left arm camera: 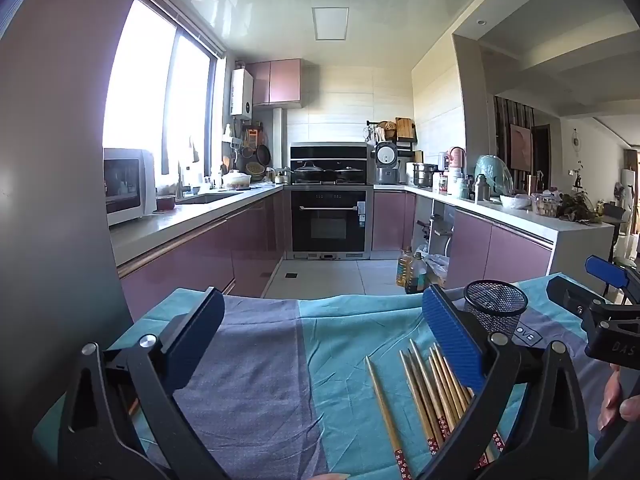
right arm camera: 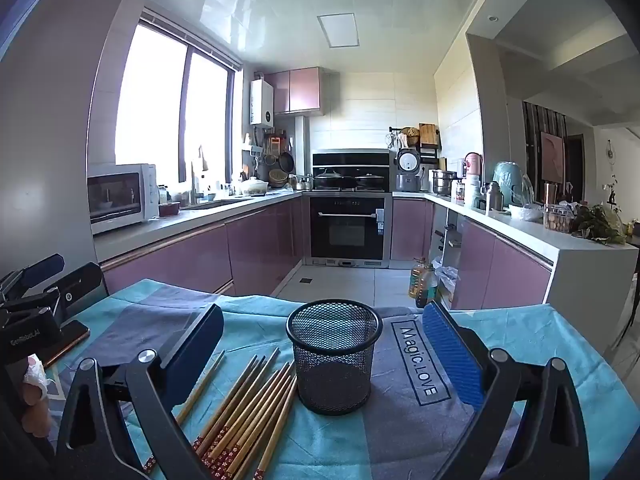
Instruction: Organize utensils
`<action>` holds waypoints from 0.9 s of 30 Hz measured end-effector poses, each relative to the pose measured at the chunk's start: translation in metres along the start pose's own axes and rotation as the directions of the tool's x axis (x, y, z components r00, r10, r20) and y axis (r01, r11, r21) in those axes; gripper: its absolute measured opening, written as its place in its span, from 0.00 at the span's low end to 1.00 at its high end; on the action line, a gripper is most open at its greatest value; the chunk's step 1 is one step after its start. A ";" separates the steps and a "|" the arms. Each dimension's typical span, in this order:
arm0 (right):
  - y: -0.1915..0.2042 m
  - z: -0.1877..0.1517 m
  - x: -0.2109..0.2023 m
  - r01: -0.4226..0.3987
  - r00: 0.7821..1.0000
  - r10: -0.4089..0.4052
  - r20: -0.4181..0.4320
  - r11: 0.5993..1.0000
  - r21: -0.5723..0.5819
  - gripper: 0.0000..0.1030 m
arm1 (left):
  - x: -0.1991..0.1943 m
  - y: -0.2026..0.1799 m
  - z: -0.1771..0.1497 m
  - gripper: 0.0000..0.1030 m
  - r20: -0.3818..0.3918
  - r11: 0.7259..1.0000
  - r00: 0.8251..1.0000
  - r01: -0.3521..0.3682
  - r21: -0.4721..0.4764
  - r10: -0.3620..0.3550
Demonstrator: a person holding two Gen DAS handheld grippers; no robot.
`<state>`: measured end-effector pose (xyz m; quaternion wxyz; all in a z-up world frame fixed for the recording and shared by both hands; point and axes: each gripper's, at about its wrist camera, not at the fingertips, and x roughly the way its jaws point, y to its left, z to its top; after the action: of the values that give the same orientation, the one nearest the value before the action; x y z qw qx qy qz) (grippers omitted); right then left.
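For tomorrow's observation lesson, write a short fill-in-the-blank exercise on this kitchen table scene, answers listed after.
1. The black mesh cup stands upright and holds ____ chopsticks.
2. The wooden chopsticks lie on the ____ beside the cup.
3. The jaws of the right gripper stand ____.
4. The cloth carries the printed words Magic ____.

Answers: no; cloth; open; LOVE

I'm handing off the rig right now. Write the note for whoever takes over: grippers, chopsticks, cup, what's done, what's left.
Left gripper: open, empty, above the cloth, with the chopsticks by its right finger.
Right gripper: open, empty, mesh cup between its fingers but not touched.
Chopsticks: loose bunch flat on the cloth, left of the cup, one lying slightly apart.
Mesh cup: upright, looks empty.
Done: nothing in the cup yet.
Left: pick up the chopsticks and stand them in the cup.
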<state>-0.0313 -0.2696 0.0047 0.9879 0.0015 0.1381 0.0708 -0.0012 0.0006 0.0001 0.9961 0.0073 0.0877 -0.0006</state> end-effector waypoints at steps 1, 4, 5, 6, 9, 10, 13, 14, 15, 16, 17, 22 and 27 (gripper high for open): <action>0.000 0.000 0.001 -0.002 1.000 0.002 -0.001 1.000 0.001 0.94 | 0.000 0.000 0.000 0.95 -0.003 1.000 1.000 0.001 0.000 -0.001; 0.000 0.000 0.000 0.002 1.000 -0.002 0.016 1.000 0.000 0.94 | -0.001 0.002 -0.001 0.95 -0.010 1.000 1.000 -0.003 -0.005 0.003; 0.000 0.000 -0.001 0.003 1.000 -0.003 0.017 1.000 0.000 0.94 | -0.002 0.003 -0.001 0.95 -0.012 1.000 1.000 -0.004 -0.006 0.004; 0.000 0.002 -0.003 0.002 1.000 -0.002 0.020 1.000 0.000 0.94 | -0.003 0.003 -0.001 0.95 -0.014 1.000 1.000 -0.006 -0.007 0.006; 0.000 0.002 -0.004 0.004 1.000 -0.004 0.028 1.000 0.002 0.94 | 0.000 -0.001 0.003 0.95 -0.012 1.000 1.000 0.003 0.006 -0.003; 0.001 0.004 -0.005 0.005 1.000 -0.005 0.027 1.000 0.001 0.94 | 0.000 -0.001 0.003 0.95 -0.010 1.000 1.000 0.002 0.004 -0.002; 0.001 0.006 -0.005 0.004 1.000 -0.004 0.027 1.000 0.002 0.94 | 0.000 -0.001 0.002 0.95 -0.001 1.000 1.000 0.002 0.003 -0.002; 0.000 0.006 -0.005 0.002 1.000 -0.002 0.027 1.000 0.003 0.94 | 0.000 -0.002 0.002 0.95 0.002 1.000 1.000 0.002 0.003 -0.002; 0.000 0.006 -0.005 0.002 1.000 -0.002 0.027 1.000 0.003 0.94 | 0.000 -0.002 0.002 0.95 0.003 1.000 1.000 0.001 0.004 -0.001; 0.000 0.004 -0.006 0.004 0.999 -0.004 0.033 1.000 0.006 0.94 | -0.002 -0.002 0.002 0.95 0.005 1.000 1.000 0.001 0.003 -0.001; 0.000 0.004 -0.006 0.005 0.999 -0.005 0.033 1.000 0.005 0.94 | -0.002 -0.002 0.003 0.95 0.004 1.000 1.000 0.002 0.004 -0.002; 0.005 0.004 -0.006 0.011 0.999 -0.011 0.044 1.000 0.007 0.94 | -0.002 -0.002 0.004 0.95 0.009 1.000 1.000 0.000 0.003 0.000; 0.004 0.004 -0.006 0.011 0.999 -0.012 0.047 1.000 0.008 0.94 | -0.003 -0.001 0.004 0.95 0.016 1.000 1.000 0.004 -0.004 -0.004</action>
<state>-0.0362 -0.2663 0.0101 0.9912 0.0063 0.1153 0.0645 -0.0034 -0.0005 0.0044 0.9968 0.0052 0.0800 -0.0027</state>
